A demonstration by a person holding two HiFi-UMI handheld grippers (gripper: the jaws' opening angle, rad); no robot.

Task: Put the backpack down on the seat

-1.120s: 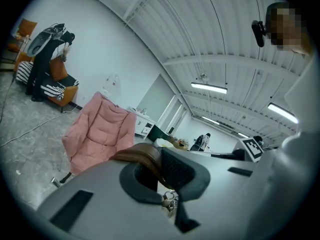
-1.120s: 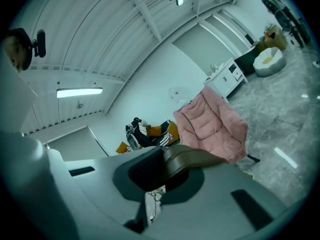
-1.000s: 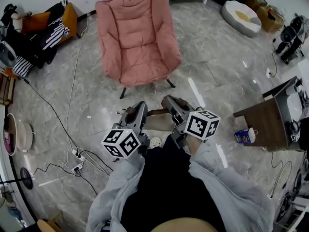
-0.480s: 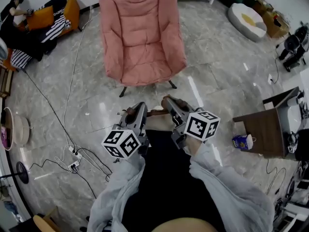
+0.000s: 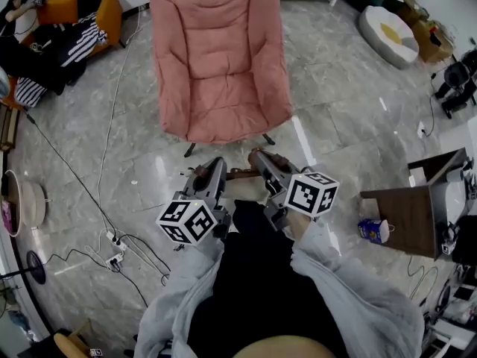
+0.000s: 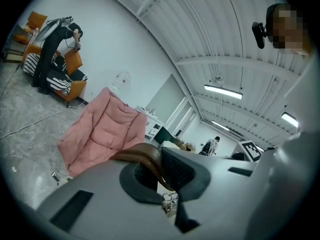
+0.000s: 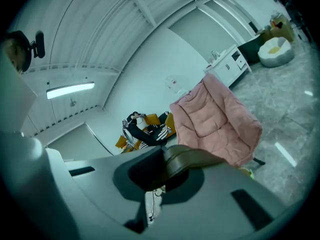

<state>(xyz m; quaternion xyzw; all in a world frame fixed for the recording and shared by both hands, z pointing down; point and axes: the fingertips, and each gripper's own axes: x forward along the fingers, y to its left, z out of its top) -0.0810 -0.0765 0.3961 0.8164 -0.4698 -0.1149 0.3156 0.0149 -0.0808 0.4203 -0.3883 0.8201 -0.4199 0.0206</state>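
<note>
Black backpack (image 5: 253, 263) hangs low in head view, just in front of the pink padded armchair (image 5: 216, 58). It's not touching the chair & not on the seat. Its brown leather strap (image 5: 242, 173) runs across btwn the two grippers, on the chair's near side.

L gripper (image 5: 216, 166): clenched on the strap. In the left gripper view the jaws (image 6: 157, 171) pinch the brown band (image 6: 145, 159), w/ a small metal chain dangling under them and the chair (image 6: 97, 134) beyond, to the left.

R gripper (image 5: 257, 157): also clamped on the strap. In the right gripper view its jaws (image 7: 162, 169) grip the band (image 7: 197, 159), w/ the chair (image 7: 217, 121) behind, to the right.

Both grippers sit side by side, just short of the chair's front edge, above grey marble floor (image 5: 335, 110).

Brown wooden side table (image 5: 406, 207) is well to the right of the chair. Orange seat w/ striped cloth (image 5: 82, 28) is off to its left. White power strip w/ cables (image 5: 115, 239) lies on the floor at the chair's near-left.
</note>
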